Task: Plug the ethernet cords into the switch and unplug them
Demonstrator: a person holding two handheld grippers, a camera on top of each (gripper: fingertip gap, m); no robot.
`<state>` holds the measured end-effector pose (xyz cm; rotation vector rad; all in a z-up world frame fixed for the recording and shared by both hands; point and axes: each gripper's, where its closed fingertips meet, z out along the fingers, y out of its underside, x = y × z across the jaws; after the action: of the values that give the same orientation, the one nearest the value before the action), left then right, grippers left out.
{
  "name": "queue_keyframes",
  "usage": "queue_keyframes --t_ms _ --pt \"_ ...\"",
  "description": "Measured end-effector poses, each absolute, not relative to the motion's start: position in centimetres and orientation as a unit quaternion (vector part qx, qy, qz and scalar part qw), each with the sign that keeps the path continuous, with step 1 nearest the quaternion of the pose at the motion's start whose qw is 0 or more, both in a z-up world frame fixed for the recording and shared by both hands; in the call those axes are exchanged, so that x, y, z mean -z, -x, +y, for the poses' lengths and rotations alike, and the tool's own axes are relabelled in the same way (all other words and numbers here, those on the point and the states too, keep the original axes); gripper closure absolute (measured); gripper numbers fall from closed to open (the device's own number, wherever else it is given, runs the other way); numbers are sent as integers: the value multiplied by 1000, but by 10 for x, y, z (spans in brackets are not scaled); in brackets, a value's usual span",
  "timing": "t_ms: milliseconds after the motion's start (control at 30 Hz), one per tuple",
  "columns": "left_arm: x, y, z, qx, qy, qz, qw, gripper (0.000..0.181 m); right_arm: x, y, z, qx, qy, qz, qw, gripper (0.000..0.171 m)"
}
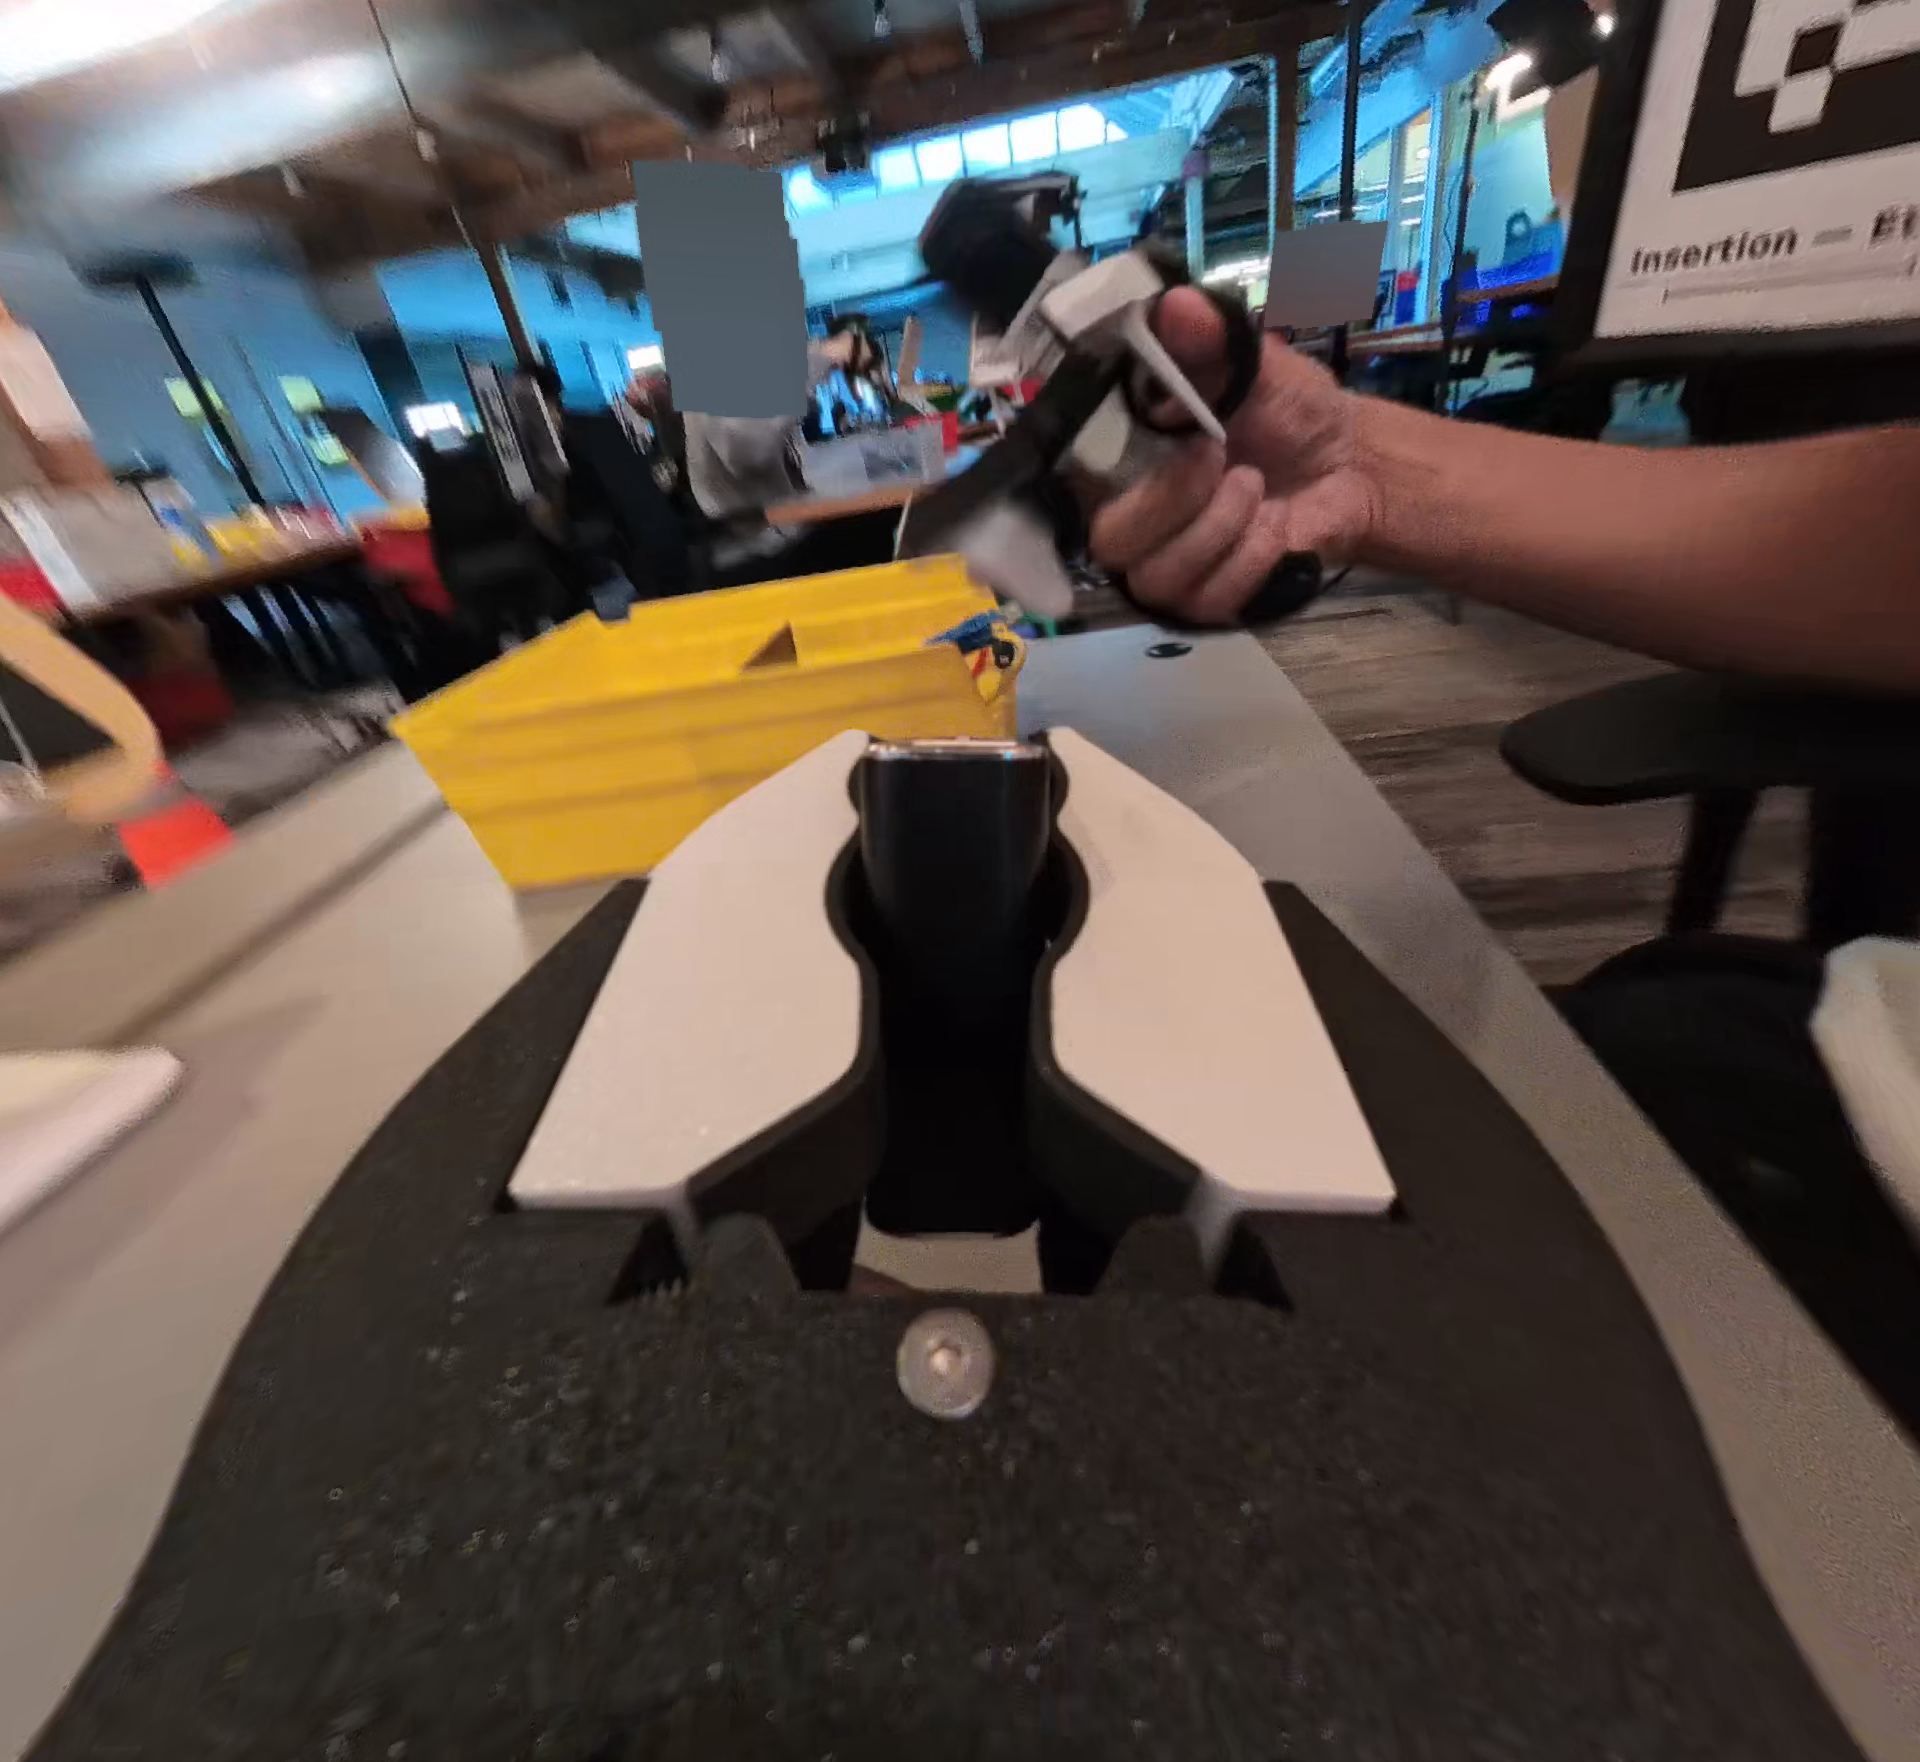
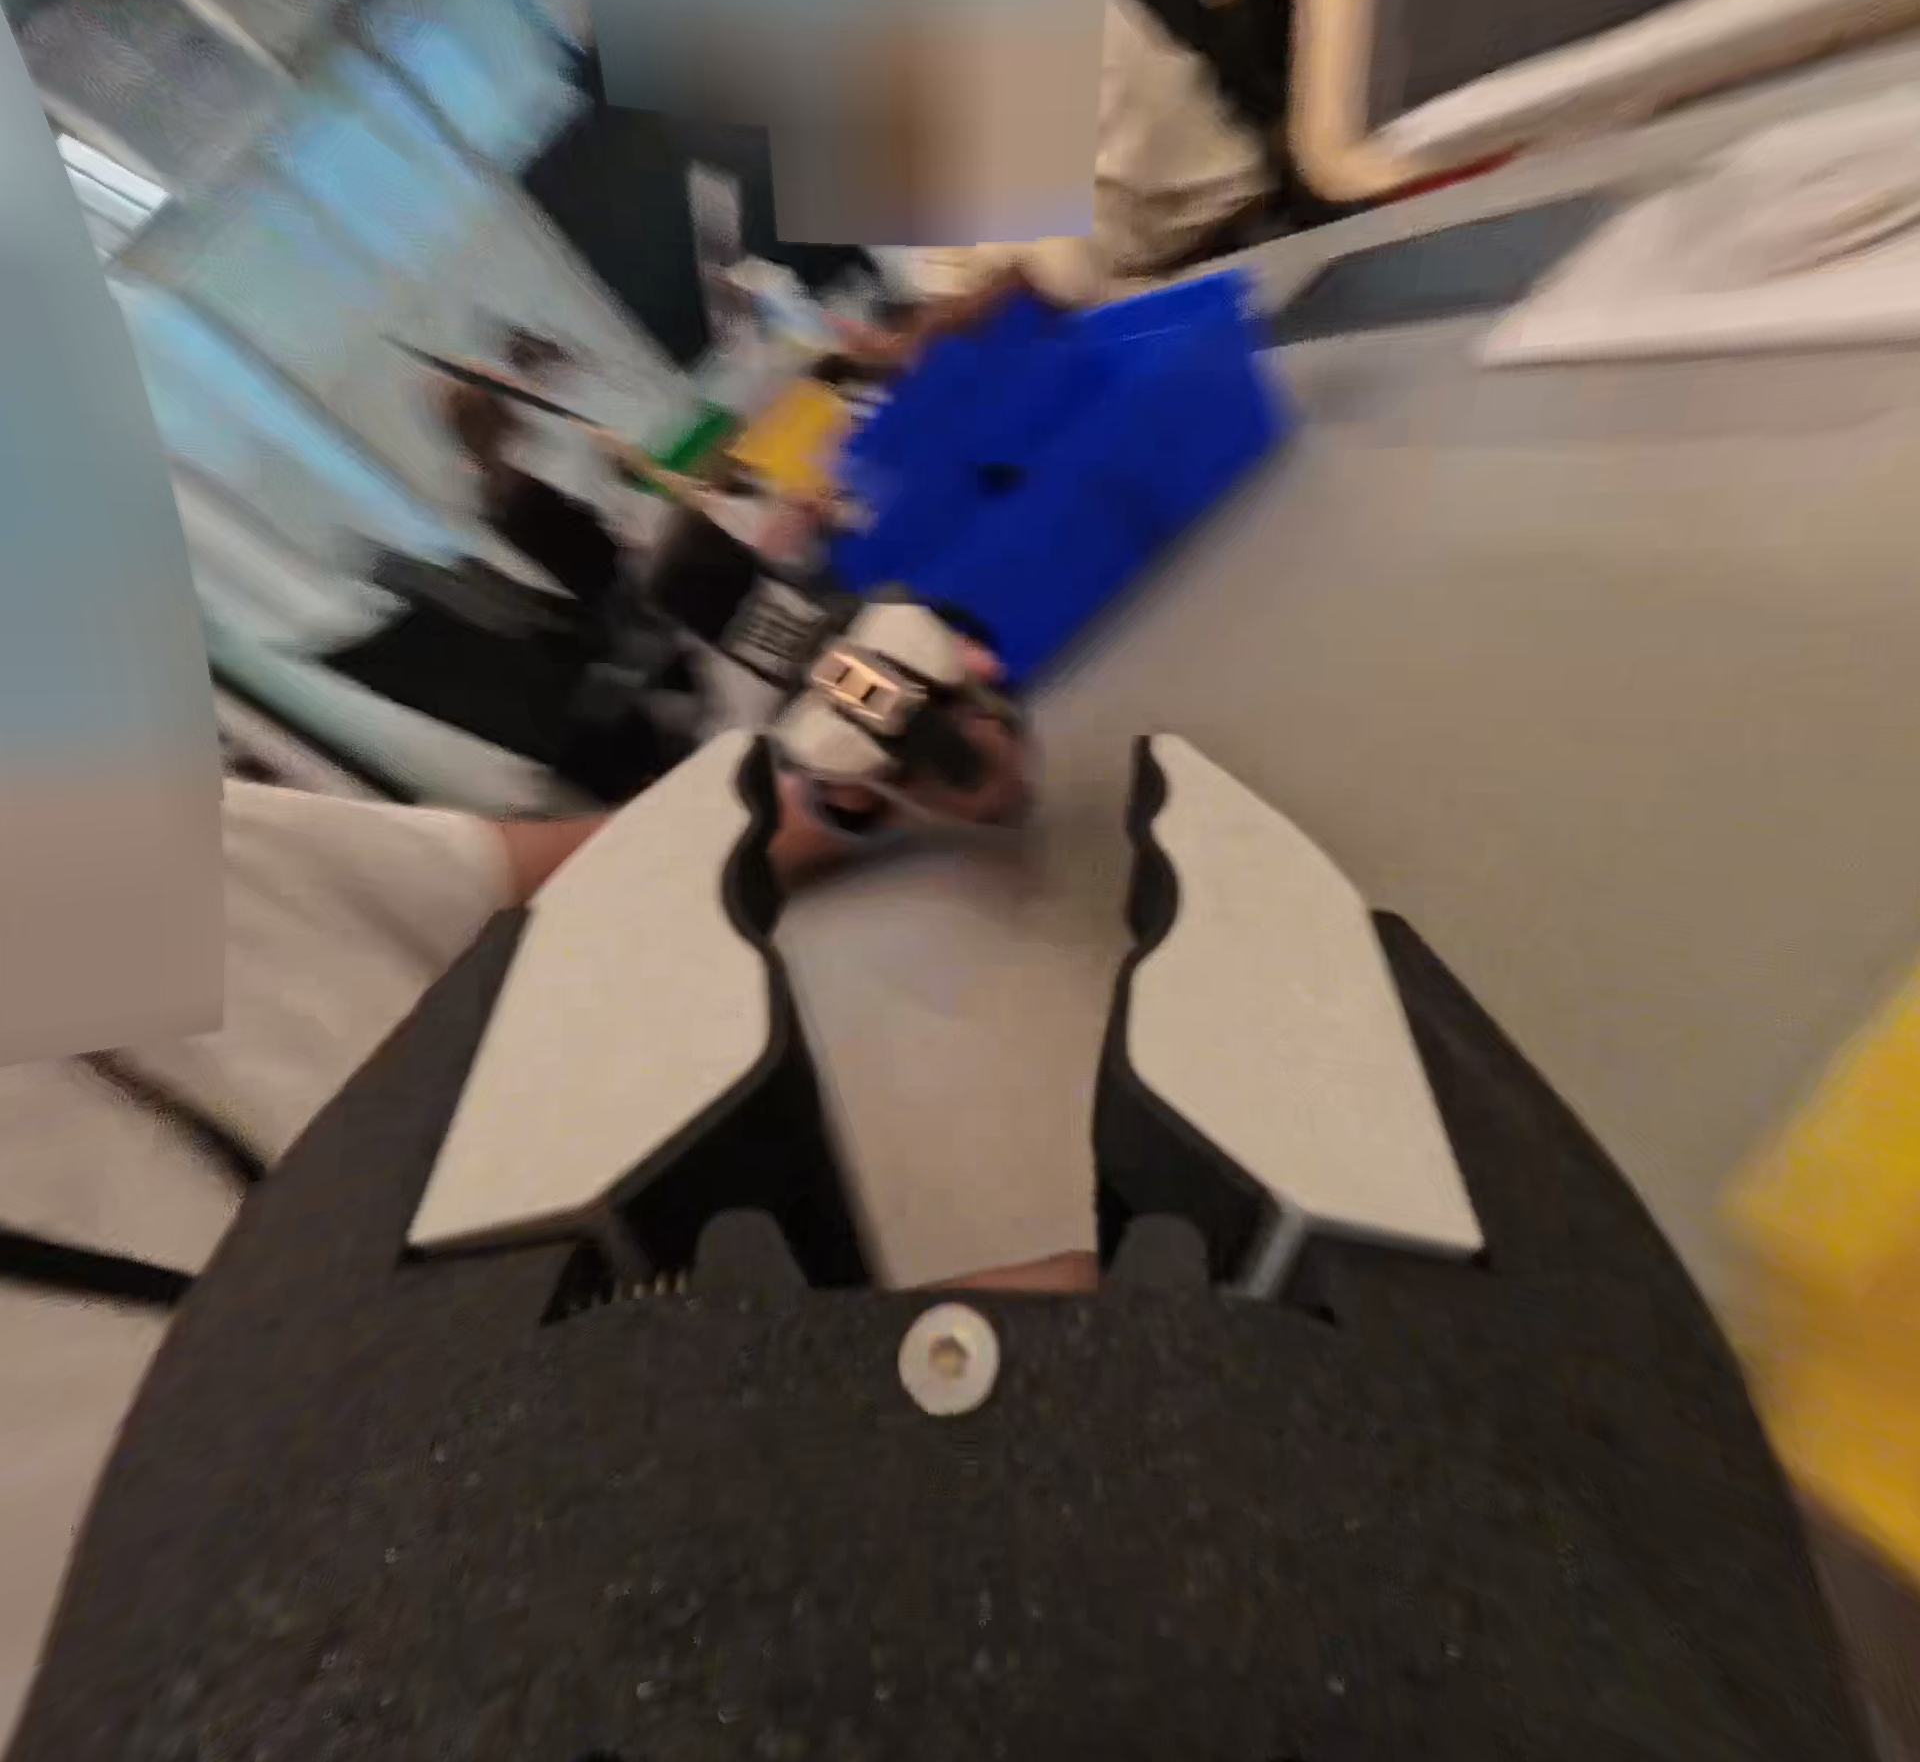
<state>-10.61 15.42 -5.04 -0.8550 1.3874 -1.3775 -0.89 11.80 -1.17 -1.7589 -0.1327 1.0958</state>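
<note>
My left gripper (image 1: 954, 746) is shut on a slim black switch (image 1: 951, 881) with a silver front edge and holds it above the grey table (image 1: 1195, 777). A yellow bin (image 1: 675, 746) stands just beyond it, with blue and yellow cord ends (image 1: 982, 642) showing at its right corner. My right gripper (image 1: 997, 559), held in a hand, hovers over that corner of the bin. In the blurred right wrist view the right gripper (image 2: 945, 756) is open and empty above the table. The left gripper (image 2: 873, 694) shows beyond it.
A blue bin (image 2: 1060, 476) stands on the table past the left gripper. The yellow bin's edge (image 2: 1839, 1276) shows at the right of the right wrist view. A board with a black-and-white marker (image 1: 1766, 102) stands at the right. A black chair (image 1: 1714, 777) is beside the table.
</note>
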Motion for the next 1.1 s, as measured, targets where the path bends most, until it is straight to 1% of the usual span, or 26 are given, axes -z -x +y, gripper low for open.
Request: queue_keyframes --t_ms 33,100,167,267,333,433,500,600,667,733,767,833,867,900,967,1033,1100 --pt "47 108 150 552 328 574 508 155 18 34 125 -533 705 -37 467 93" --pt "41 111 143 529 295 581 544 155 40 77 133 -616 694 -30 373 74" --pt "35 115 136 527 274 578 560 155 47 105 137 -658 672 -27 337 73" --pt "32 118 124 536 253 580 559 155 55 139 136 -695 654 -36 297 70" --pt "35 116 120 532 251 586 557 155 56 155 134 -713 641 -42 281 74" --pt "45 112 117 521 262 602 546 155 63 160 138 -701 653 -41 283 101" --pt "54 107 121 503 287 617 533 154 69 153 141 -683 668 -33 293 101" --pt "58 104 131 512 325 604 518 145 69 133 146 -617 713 -45 331 101" --pt "58 102 143 525 353 585 507 139 50 98 153 -519 755 -66 396 101" --pt "63 100 154 529 383 575 492 144 19 42 162 -376 796 -85 467 102" --pt "65 99 161 526 397 570 491 145 5 4 169 -280 820 -85 493 102" --pt "65 98 167 528 408 560 492 147 -18 -80 183 -89 854 -65 508 102" --pt "66 98 170 528 413 556 491 148 -22 -122 191 -13 870 -48 491 102" --pt "66 97 172 524 420 554 492 148 -20 -159 202 33 885 -33 463 102" --pt "69 96 175 514 428 556 493 148 6 -219 231 74 914 -9 399 102" --pt "70 96 176 512 431 556 493 150 50 -252 261 53 944 -5 326 102" --pt "70 96 178 511 434 555 492 150 91 -268 282 40 961 -8 274 102"
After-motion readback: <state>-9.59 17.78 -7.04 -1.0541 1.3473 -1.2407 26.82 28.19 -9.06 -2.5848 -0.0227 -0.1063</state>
